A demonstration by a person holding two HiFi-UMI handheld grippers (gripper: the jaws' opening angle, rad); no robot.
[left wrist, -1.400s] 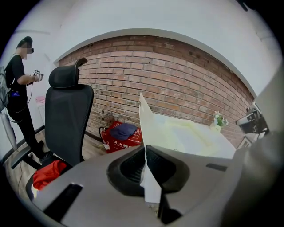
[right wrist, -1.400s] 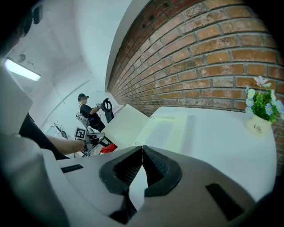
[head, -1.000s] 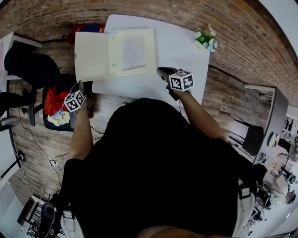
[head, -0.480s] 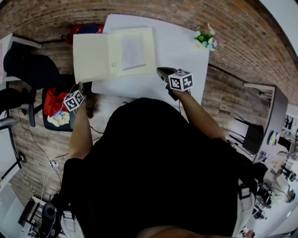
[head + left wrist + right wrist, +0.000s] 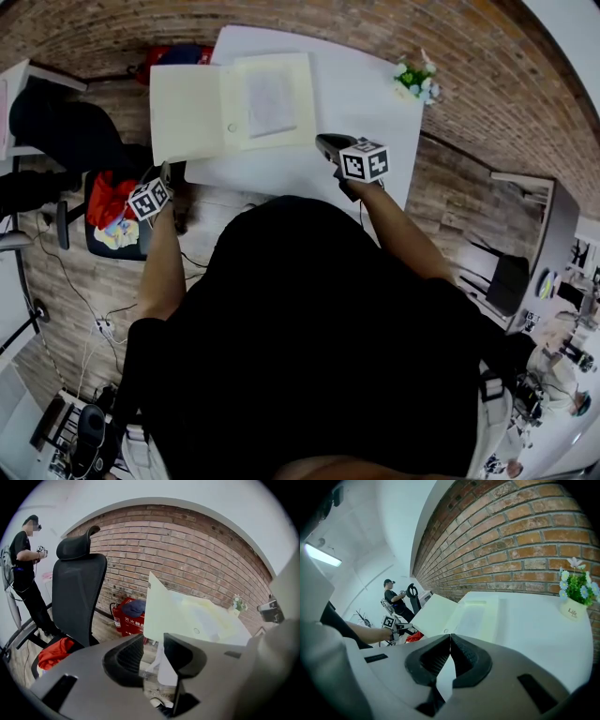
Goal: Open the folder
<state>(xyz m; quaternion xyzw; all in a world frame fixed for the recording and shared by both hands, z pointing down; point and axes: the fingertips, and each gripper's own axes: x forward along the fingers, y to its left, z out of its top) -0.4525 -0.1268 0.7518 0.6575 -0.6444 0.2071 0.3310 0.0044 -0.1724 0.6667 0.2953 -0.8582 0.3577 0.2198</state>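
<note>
White table (image 5: 366, 103) | folder (image 5: 230, 108) lies open | flower pot (image 5: 574, 611) reads "Life"

Office or lab workspace: exposed brick wall (image 5: 187, 541), white desk (image 5: 356, 103), black mesh office chair (image 5: 77, 597), second person (image 5: 26, 564) standing far left.
</note>
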